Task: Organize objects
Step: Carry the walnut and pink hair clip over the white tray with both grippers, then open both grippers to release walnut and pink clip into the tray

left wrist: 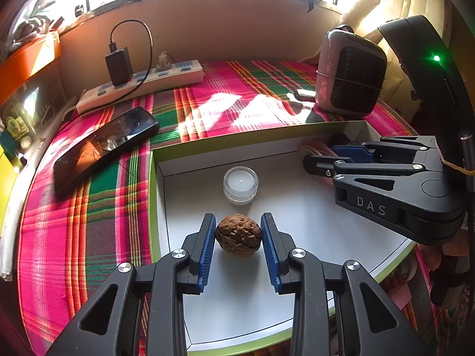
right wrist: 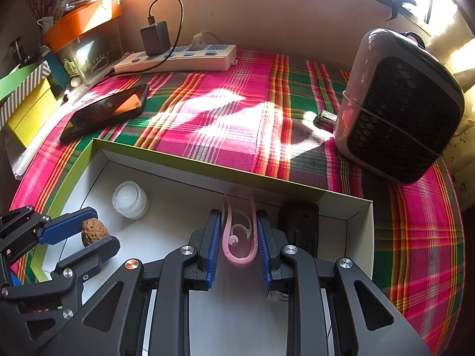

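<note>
A brown walnut [left wrist: 239, 233] with a bumpy, wrinkly shell sits on the white floor of a shallow box [left wrist: 297, 216]. The box is white inside and has a green rim. The left tool [left wrist: 238, 231] has its two ribbed blue pads on each side of the walnut. The pads sit right against the shell, pinching it.

Just behind the walnut, also in the box, stands a small round clear jar [left wrist: 240, 184] with something white in it. It looks like a little candle.

Far from the walnut, by the back wall of the box, lies a pink bendy loop [right wrist: 239, 237]. It is smooth and soft looking, with a thin white curved bit inside it. The right tool [right wrist: 239, 231] has its blue pads close on both sides of the loop, squeezing it. Right beside the loop is a dark, flat thing [right wrist: 299, 222] in the box corner; I cannot tell what it is.

The box rests on a bench covered with a checked cloth [left wrist: 98, 201] in pink, green and orange. Past the box from the walnut, a black phone [left wrist: 104, 145] lies flat, a long white power strip [left wrist: 142, 84] holds a black plug block [left wrist: 118, 65], and a rounded pink and black gadget [left wrist: 350, 71] stands up.
</note>
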`<action>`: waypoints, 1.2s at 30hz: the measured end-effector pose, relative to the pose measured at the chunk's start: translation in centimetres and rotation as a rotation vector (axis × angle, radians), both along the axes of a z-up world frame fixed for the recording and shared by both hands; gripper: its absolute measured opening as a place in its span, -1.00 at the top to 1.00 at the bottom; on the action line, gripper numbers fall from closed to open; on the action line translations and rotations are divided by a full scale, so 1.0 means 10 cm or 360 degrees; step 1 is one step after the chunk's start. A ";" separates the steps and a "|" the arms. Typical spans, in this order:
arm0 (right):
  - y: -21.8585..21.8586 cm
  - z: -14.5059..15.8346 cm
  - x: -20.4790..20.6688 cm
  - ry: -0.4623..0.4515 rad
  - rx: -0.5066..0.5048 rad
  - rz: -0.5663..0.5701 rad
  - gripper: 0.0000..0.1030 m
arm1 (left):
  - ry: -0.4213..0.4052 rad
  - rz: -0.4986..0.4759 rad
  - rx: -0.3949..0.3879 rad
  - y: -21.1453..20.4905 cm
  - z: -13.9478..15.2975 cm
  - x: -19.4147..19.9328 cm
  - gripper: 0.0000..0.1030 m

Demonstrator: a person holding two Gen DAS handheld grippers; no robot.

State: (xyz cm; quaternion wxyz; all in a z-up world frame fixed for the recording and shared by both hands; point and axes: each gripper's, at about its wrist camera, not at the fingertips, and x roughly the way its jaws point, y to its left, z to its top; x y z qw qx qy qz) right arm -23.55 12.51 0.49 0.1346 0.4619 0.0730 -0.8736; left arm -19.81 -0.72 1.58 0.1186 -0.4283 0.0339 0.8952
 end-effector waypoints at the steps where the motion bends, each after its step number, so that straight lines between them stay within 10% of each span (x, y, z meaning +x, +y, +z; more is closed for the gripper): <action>1: 0.00 0.00 0.00 0.0000 0.0002 0.0001 0.53 | -0.0001 0.0000 -0.0002 0.00 0.00 0.00 0.43; 36: 0.11 0.28 0.38 0.0111 -0.0082 -0.0039 0.21 | 0.0051 -0.0008 0.0024 -0.04 0.19 0.25 0.36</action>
